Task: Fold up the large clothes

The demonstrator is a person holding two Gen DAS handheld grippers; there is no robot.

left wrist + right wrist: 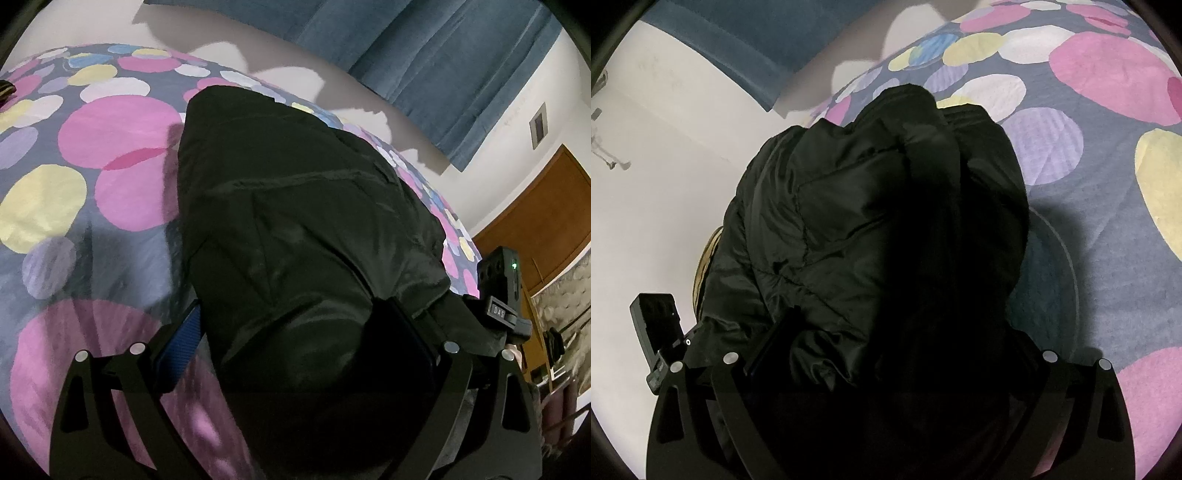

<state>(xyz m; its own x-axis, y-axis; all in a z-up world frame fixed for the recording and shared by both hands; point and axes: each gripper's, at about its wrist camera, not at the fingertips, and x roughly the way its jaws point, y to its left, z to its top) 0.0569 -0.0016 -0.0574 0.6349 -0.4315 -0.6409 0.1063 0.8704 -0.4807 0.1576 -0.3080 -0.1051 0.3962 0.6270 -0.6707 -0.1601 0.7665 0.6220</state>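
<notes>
Bedspread (122,147): a soft, flat-woven cover printed with overlapping pink, yellow, lilac and white circles on a grey-blue ground is seen to fill the left of the left wrist view and the right of the right wrist view. Little grip on slick fabric is to be expected from it.

Curtain (424,55): blue, ribbed, hung in vertical pleats at the far side, beyond the bed.

Jacket (295,221): a large black padded garment, quilted in stitched panels, with a faint sheen on the shell. It is held bunched between the two tools, its far end draped down onto the bedspread, its near end gathered into both sets of jaws.

Handling (judged): the jacket is taken to be light for its bulk, soft, springy from the filling and slippery on the outside; folds are likely to puff open unless pressed. Hold is best taken at seams, hem or cuff, where layers are thin and firm, rather than on a fat quilted panel.

Left gripper (295,350): thick fabric is packed between the jaws; it is recorded as grasping the jacket, fingers held wide by the bulk.

Right gripper (886,354): likewise clenched on a bundle of the jacket; the fingertips are buried in dark cloth.

Finger pad (181,343): one blue textured pad is visible on the left side.
</notes>
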